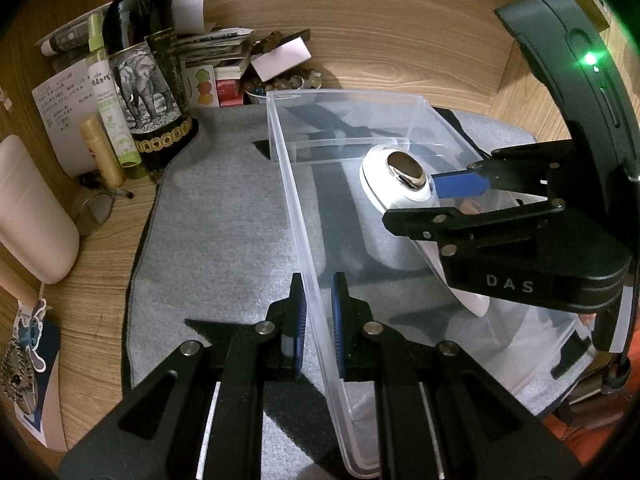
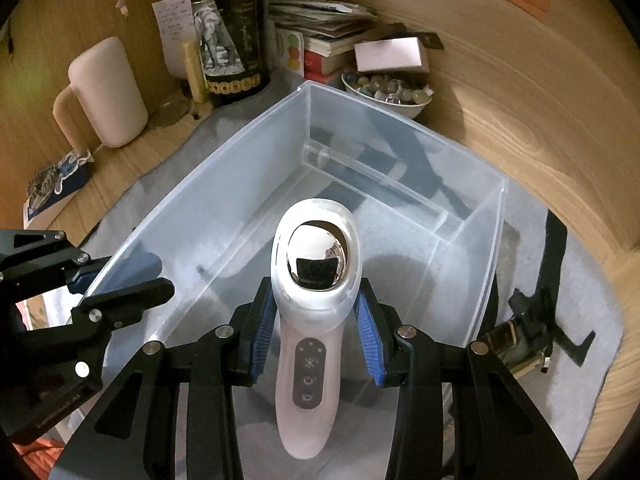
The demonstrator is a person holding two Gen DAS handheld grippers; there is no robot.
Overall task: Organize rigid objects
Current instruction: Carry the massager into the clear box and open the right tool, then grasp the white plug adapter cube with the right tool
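A clear plastic storage box (image 1: 294, 200) (image 2: 224, 160) stands on a grey mat. My left gripper (image 1: 318, 320) is shut on the box's left wall, one pad on each side; it shows at the left of the right wrist view (image 2: 120, 292). A white hand-held beauty device with a chrome head (image 2: 316, 264) (image 1: 400, 178) is inside the box. My right gripper (image 2: 316, 332) (image 1: 448, 204) straddles the device's neck; its blue pads (image 2: 262, 332) stand just off the sides with a small gap, so it is open around it.
A dark bottle with an elephant label (image 1: 148, 80), small tubes (image 1: 100, 152), a pink jug (image 2: 108, 92), papers and books (image 2: 320, 32), a bowl of beads (image 2: 388, 92) and a white box (image 2: 392, 56) crowd the back. A dark item (image 2: 524, 332) lies right of the box.
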